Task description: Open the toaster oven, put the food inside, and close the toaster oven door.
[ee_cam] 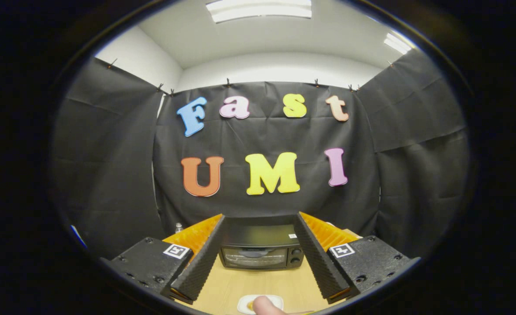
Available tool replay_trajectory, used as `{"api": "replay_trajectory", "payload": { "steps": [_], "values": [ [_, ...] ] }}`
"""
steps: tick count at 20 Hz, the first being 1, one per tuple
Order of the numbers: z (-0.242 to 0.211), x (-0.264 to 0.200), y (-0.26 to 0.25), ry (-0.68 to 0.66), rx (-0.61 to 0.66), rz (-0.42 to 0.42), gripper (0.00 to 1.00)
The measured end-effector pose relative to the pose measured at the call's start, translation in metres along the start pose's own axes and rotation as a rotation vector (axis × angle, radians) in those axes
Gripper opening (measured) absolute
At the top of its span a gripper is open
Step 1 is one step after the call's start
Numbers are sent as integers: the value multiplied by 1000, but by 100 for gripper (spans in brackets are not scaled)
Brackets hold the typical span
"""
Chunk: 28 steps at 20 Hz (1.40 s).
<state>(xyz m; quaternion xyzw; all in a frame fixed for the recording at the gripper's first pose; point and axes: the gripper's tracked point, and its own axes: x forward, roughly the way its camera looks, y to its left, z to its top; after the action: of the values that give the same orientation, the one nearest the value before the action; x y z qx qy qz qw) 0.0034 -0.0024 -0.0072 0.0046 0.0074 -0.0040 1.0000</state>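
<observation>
Gripper view at the opening step. I hold the gripper [260, 251] level above a light wooden table [222, 284], its two ribbed black fingers [198, 262] spread wide apart and holding nothing. Between them, and well beyond their tips, stands the toaster oven [261, 247], a small black box set against the black cloth wall at the far side of the table. Its glass door [253, 257] is upright and shut, and two round knobs [298, 256] sit one above the other at the door's right side. I cannot make out the door handle clearly from this far back.

On the near side of the table, between the bases of the fingers, lies a small white plate [242, 302] carrying the food [250, 306], a yellowish piece of which little shows. A fingertip [264, 305] of a person's hand rests over the plate and covers part of it. A small bottle [178, 227] stands at the table's far left corner.

I judge the task not yet begun: door closed, food still on its plate outside the oven. The next move, as I read it, calls for carrying the open fingers forward over the plate to the top edge of the door, hooking or gripping the handle there, and drawing the door down and toward me before turning back for the food.
</observation>
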Motion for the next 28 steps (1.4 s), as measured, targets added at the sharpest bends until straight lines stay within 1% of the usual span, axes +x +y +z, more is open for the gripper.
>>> {"api": "replay_trajectory", "payload": {
  "steps": [11, 16, 21, 24, 28],
  "values": [
    [-7, 12, -11, 0, 3, -29, 100],
    [-8, 22, -16, -5, 40, -13, 100],
    [-42, 42, -11, 10, 11, 17, 100],
    [-67, 64, -10, 45, 45, 38, 100],
    [-83, 99, -11, 38, 79, 46, 100]
  ]
}}
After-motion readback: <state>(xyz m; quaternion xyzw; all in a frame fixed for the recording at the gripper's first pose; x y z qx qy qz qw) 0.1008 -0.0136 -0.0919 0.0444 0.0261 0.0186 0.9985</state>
